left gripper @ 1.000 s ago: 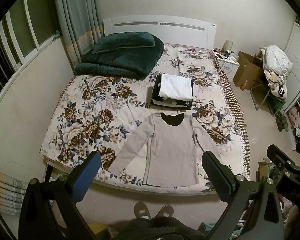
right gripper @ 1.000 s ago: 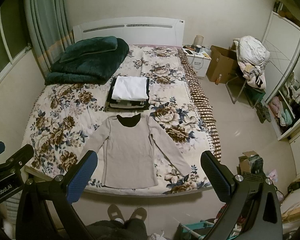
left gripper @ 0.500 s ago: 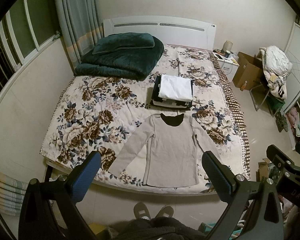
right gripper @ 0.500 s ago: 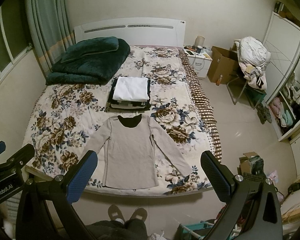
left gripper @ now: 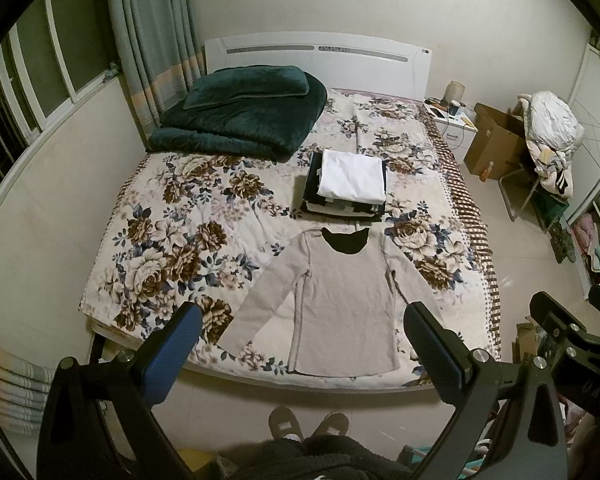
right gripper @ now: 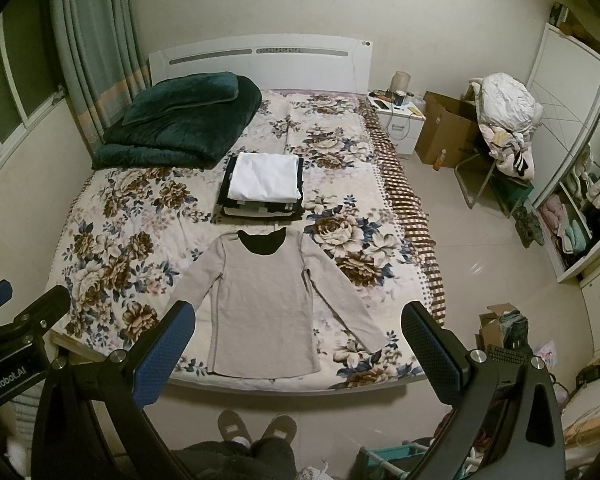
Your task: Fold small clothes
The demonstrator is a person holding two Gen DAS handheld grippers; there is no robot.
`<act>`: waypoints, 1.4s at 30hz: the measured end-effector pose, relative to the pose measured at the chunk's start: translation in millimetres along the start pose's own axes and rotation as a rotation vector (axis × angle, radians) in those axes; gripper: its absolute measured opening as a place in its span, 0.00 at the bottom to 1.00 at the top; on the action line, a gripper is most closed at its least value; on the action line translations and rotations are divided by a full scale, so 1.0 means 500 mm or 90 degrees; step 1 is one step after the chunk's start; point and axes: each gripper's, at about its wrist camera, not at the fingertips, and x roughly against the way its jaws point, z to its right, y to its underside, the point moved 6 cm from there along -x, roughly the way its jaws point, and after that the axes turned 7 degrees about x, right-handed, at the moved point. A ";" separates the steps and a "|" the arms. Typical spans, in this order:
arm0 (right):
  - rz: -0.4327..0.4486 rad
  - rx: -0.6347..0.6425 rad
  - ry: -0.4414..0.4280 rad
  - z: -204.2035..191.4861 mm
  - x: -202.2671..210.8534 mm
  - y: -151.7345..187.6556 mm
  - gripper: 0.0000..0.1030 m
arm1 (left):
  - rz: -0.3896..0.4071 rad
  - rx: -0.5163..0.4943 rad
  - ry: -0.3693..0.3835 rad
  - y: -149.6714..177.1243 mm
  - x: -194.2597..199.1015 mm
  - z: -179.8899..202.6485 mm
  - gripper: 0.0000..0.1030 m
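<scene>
Sweater [left gripper: 340,300], beige and long-sleeved, is seen in the left wrist view laid flat at the near edge of the bed [left gripper: 160,240], below a folded stack [left gripper: 348,188]. The left gripper [left gripper: 302,332] is held above it, fingers spread and empty. In the right wrist view the right gripper [right gripper: 298,330] is likewise released; each sleeve cuff should probably be pinched and drawn inward first.

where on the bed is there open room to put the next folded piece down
Widest bare stretch: the floral bedspread left of the beige long-sleeve top, in front of the green blanket. A smaller patch lies between the folded stack and the striped right edge. The centre line is crowded: stack directly behind the top.
</scene>
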 end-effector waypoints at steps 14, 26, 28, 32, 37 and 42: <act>-0.094 -0.207 0.019 0.128 -0.279 0.090 1.00 | 0.058 -0.057 -0.076 -0.095 -0.223 0.019 1.00; -0.280 -0.518 0.022 0.454 -0.892 0.471 0.76 | -0.064 -0.033 -0.182 0.076 -0.725 0.031 1.00; -0.305 -0.543 0.030 0.489 -0.996 0.531 0.76 | -0.090 -0.028 -0.213 0.113 -0.806 0.028 1.00; -0.339 -0.592 0.043 0.540 -1.158 0.619 0.77 | -0.147 -0.010 -0.252 0.180 -0.943 0.010 1.00; -0.378 -0.607 0.052 0.565 -1.319 0.690 0.76 | -0.190 -0.002 -0.272 0.256 -1.063 0.001 1.00; -0.330 -0.586 0.106 0.560 -1.364 0.689 0.40 | -0.206 -0.002 -0.269 0.298 -1.115 -0.003 1.00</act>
